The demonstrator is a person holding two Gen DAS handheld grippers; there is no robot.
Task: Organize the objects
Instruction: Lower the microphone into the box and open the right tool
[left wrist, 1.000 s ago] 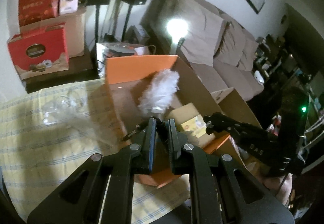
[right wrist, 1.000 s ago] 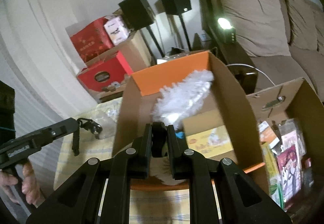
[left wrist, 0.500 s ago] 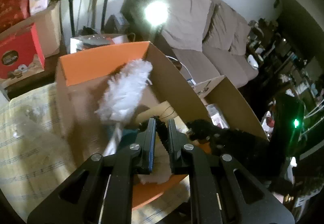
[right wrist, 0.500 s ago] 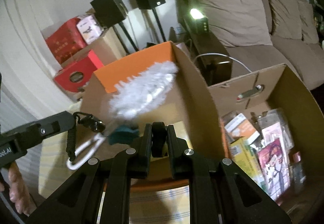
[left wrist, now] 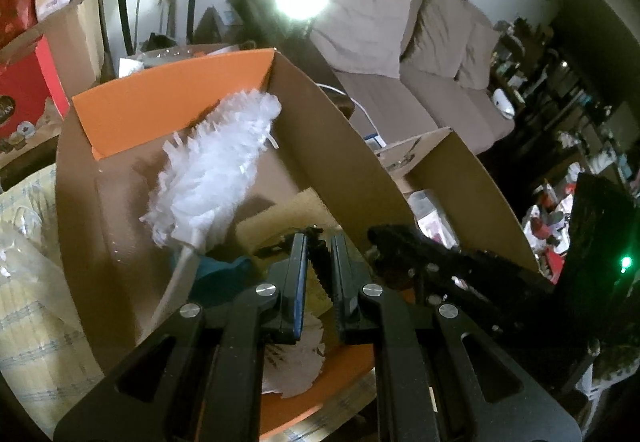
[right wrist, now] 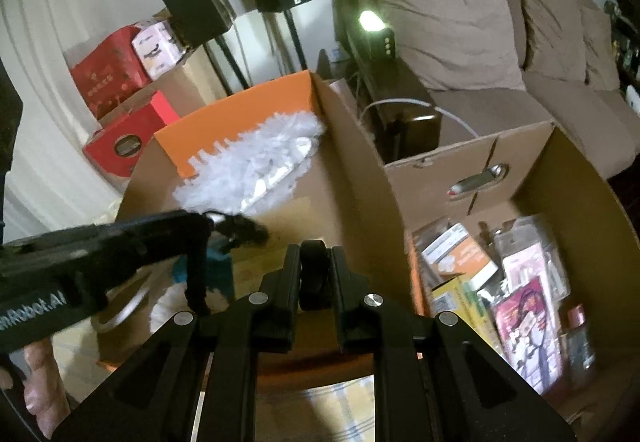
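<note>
Where the tools stand: left tool (left wrist: 319,242) and right tool (right wrist: 315,252) side by side over the near rim of the orange-lined carton (left wrist: 180,94), both tilted down into it.
Left tool: clenched on a dark clip (right wrist: 236,228) with a strap hanging from it; blurred, make unclear.
Right tool: clenched on a black rounded piece (right wrist: 316,278), smooth and hard-looking.
Surface: pale striped cloth (left wrist: 36,322), soft weave.
Key relation: carton floor lies ahead and below; the left tool is nearer the duster (left wrist: 216,162), whose long axis runs from near left to the far right corner.
Duster: fluffy white head, thin white stem, teal grip (left wrist: 224,274).
Beside it: flat tan packet (left wrist: 288,214).
Beyond: second carton (right wrist: 580,202) of packaged goods; brown cushioned sofa (right wrist: 460,10).
</note>
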